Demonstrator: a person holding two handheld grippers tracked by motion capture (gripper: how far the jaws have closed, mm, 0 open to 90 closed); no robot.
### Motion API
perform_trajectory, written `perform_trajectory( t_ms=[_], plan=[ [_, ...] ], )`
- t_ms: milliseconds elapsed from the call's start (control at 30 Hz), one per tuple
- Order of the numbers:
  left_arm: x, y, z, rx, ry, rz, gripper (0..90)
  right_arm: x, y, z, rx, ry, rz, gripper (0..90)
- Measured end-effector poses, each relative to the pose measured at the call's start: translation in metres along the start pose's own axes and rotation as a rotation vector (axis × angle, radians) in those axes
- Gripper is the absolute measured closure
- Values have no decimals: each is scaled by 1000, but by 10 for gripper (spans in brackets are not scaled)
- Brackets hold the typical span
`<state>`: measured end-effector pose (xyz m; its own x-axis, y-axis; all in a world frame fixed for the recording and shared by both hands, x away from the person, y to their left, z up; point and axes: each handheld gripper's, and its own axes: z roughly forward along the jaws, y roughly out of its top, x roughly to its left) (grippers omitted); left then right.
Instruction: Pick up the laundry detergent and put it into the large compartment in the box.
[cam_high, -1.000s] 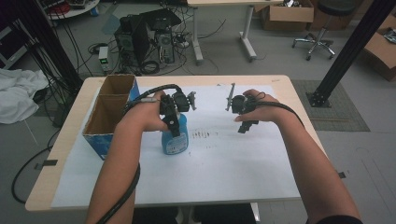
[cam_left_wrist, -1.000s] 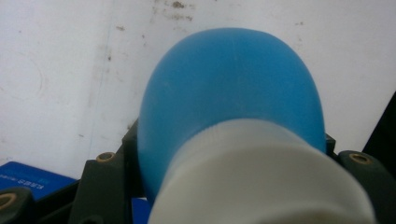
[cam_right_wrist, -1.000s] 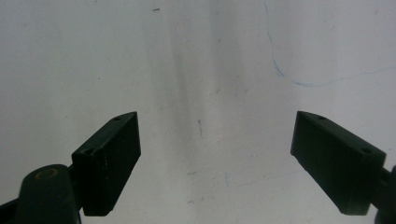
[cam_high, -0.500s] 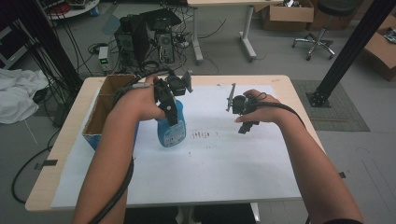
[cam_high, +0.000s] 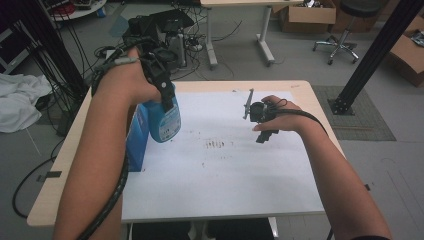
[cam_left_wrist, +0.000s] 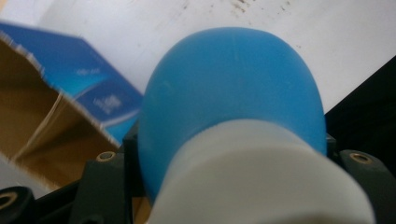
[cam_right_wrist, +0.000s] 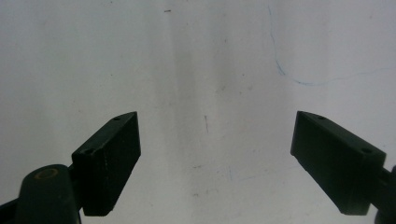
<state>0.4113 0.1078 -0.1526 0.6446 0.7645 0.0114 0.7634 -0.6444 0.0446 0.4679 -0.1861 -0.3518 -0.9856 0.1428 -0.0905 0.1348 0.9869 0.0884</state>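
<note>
A blue spray bottle (cam_high: 168, 119) with a white neck hangs in the air above the table's left side, tilted. My left gripper (cam_high: 162, 90) is shut on its neck. In the left gripper view the blue body (cam_left_wrist: 233, 88) and white collar (cam_left_wrist: 261, 177) sit between the black jaws, with the box below. My right gripper (cam_high: 264, 131) is at the table's back right, pointing down at the white paper (cam_high: 225, 180). In the right gripper view my right gripper (cam_right_wrist: 217, 158) stands open and wide, with nothing between its fingers (cam_right_wrist: 109, 161).
An open cardboard box with blue sides (cam_high: 138, 135) stands at the table's left, just beside and under the bottle; its brown inside (cam_left_wrist: 37, 121) shows. Dark smudges (cam_high: 217, 145) mark the paper's middle. Cables, computers and a chair lie on the floor beyond the table (cam_high: 300, 87).
My left gripper has lifted the blue bottle off the paper, up and toward the box side. The right hand has stayed in place, open.
</note>
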Motion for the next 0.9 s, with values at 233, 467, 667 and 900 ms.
perform_trajectory(
  t_ms=[233,467,667,900],
  plan=[
    [8,-10,-27,4,13,-115,395,1,1,1,4,0,-7,161],
    [19,-21,-49,-6,3,-278,396,1,2,0,0,0,-10,161],
    [29,-31,-63,-25,13,-393,395,1,2,0,-4,-1,-11,161],
    [41,-43,-73,-32,22,-497,395,2,3,0,-6,-1,-15,161]
  ],
)
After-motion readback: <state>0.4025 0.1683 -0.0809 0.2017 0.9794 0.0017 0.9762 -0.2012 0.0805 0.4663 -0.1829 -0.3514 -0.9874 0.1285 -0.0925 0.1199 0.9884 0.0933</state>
